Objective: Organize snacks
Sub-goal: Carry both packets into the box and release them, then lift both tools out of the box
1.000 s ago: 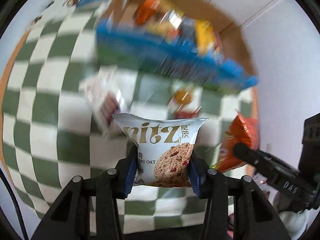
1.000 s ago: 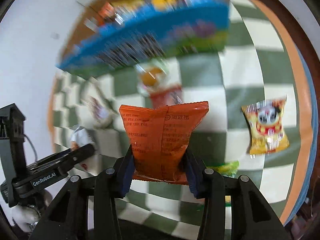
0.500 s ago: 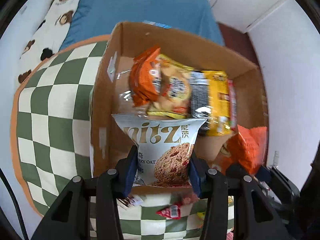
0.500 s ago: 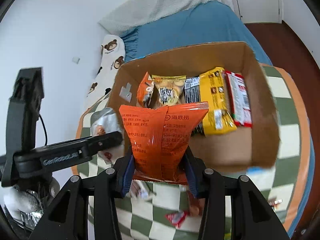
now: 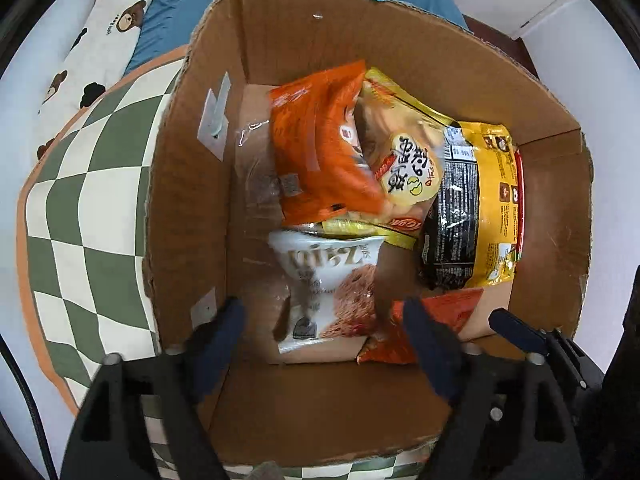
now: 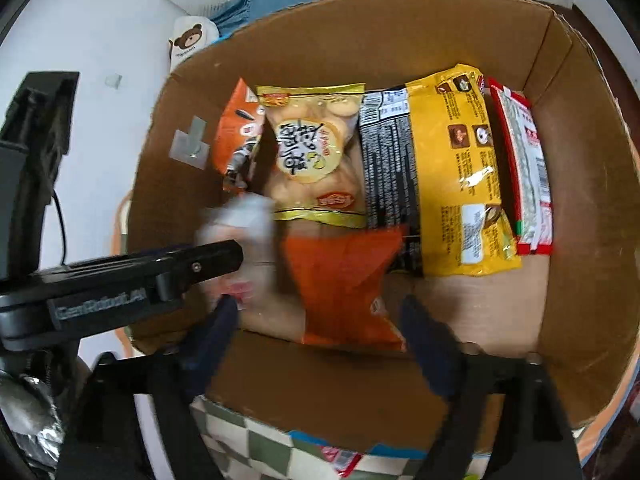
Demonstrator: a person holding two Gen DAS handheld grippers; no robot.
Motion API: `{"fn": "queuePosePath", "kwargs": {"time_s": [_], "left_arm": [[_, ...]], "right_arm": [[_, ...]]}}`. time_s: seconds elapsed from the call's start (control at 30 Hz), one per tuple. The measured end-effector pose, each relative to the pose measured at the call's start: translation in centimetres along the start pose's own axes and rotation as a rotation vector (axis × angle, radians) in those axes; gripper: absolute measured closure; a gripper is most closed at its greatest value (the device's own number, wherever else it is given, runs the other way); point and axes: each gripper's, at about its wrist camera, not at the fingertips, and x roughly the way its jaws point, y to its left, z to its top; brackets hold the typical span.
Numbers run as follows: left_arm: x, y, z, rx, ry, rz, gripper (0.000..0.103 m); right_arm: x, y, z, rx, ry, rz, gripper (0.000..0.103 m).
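Both pairs of jaws are opening, their pads clear of the packets between them. The left gripper (image 5: 322,330) stands over the cardboard box (image 5: 400,32) with the white cookie packet (image 5: 328,284) loose between its blurred blue pads (image 5: 224,332), lying near the box's near wall. Its lettering reads partly as "nitz"; the smaller print is smeared. The right gripper (image 6: 316,326) has the orange packet (image 6: 344,288) between its pads, also untouched, on the box floor by the near wall; its print is too blurred to read. In the right wrist view the white packet is a pale smear behind the left gripper's finger, marked "GenRobot.AI". Farther in lie another orange bag (image 5: 320,148), a yellow biscuit bag (image 6: 312,152), a yellow-and-black pack (image 6: 448,168) and a red-edged pack (image 6: 524,168), half hidden against the right wall.
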Motion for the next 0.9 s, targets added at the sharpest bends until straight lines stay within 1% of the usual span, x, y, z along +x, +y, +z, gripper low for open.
{"fn": "queuePosePath", "kwargs": {"time_s": [0.07, 0.1, 0.13, 0.3, 0.47, 0.6, 0.67, 0.77, 0.9], "left_arm": [[-0.1, 0.1, -0.2, -0.008, -0.003, -0.004, 0.02], [-0.3, 0.1, -0.3, -0.008, -0.014, -0.005, 0.02], [-0.4, 0.1, -0.4, -0.005, -0.03, -0.003, 0.02], [-2.4, 0.1, -1.7, -0.006, -0.111, 0.0, 0.019], [-4.5, -0.2, -4.0, -0.005, -0.216, 0.01, 0.019], [-5.6, -0.2, -5.9, -0.003, -0.284, 0.011, 0.019], [-6.5, -0.4, -7.2, 0.007, -0.34, 0.03, 0.019], [-8.0, -0.8, -9.1, 0.024, -0.416, 0.056, 0.019], [-10.1, -1.3, -11.8, 0.046, -0.504, 0.067, 0.02]], "right_arm": [[0.2, -0.2, 0.2, 0.002, 0.008, -0.007, 0.014], [0.1, -0.3, 0.3, 0.001, 0.006, -0.017, 0.01], [-0.1, -0.5, 0.2, -0.002, 0.001, -0.029, 0.008], [-1.2, -0.8, -0.2, -0.004, -0.019, -0.053, 0.008], [-3.6, -1.3, -1.8, -0.019, -0.088, -0.125, 0.008], [-5.4, -2.0, -3.1, -0.018, -0.142, -0.15, 0.008], [-6.3, -2.0, -3.9, -0.019, -0.166, -0.152, 0.008], [-8.2, -1.8, -5.4, -0.037, -0.226, -0.179, 0.008], [-10.7, -1.1, -7.5, -0.059, -0.304, -0.208, 0.008]]}}
